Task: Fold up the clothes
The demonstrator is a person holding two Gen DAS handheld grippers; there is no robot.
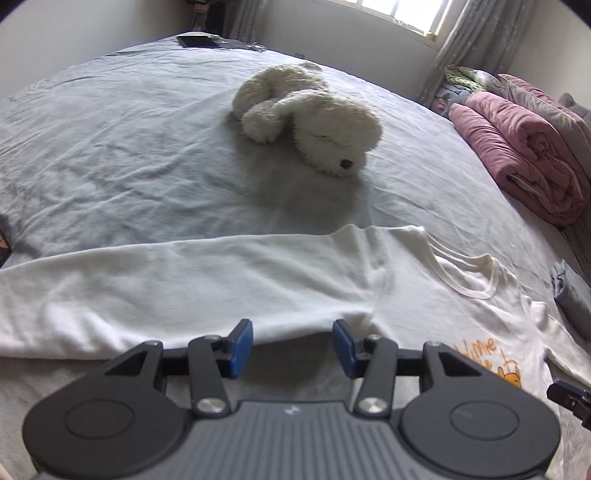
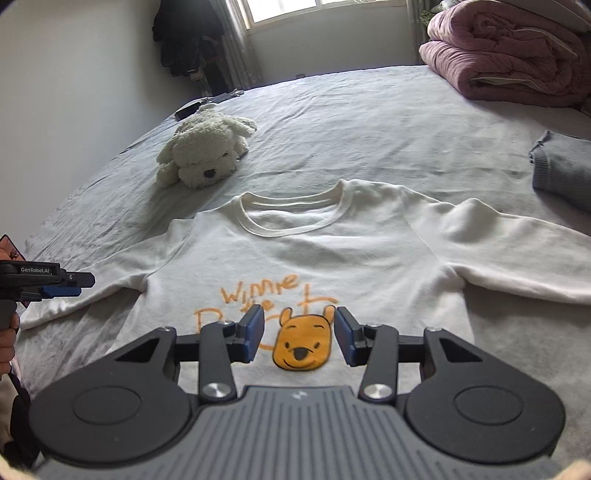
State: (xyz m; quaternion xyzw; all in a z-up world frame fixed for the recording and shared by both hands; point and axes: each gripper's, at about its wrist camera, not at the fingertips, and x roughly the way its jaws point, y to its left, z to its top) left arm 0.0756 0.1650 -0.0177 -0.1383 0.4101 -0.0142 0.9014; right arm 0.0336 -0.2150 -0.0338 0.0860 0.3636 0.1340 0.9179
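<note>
A fluffy white toy dog [image 2: 207, 155] lay on its tummy on the big bed with the wrinkly grey sheet [image 2: 351, 122]. A rolled-up pink blanket [image 2: 517, 59] sat at the far right corner of the bed. A small folded grey cloth [image 2: 561, 170] lay near the right edge. A flat black thing [image 1: 197, 40] rested at the far left corner. Behind the bed, light came through a window [image 2: 295, 9] with grey curtains [image 1: 476, 33].
</note>
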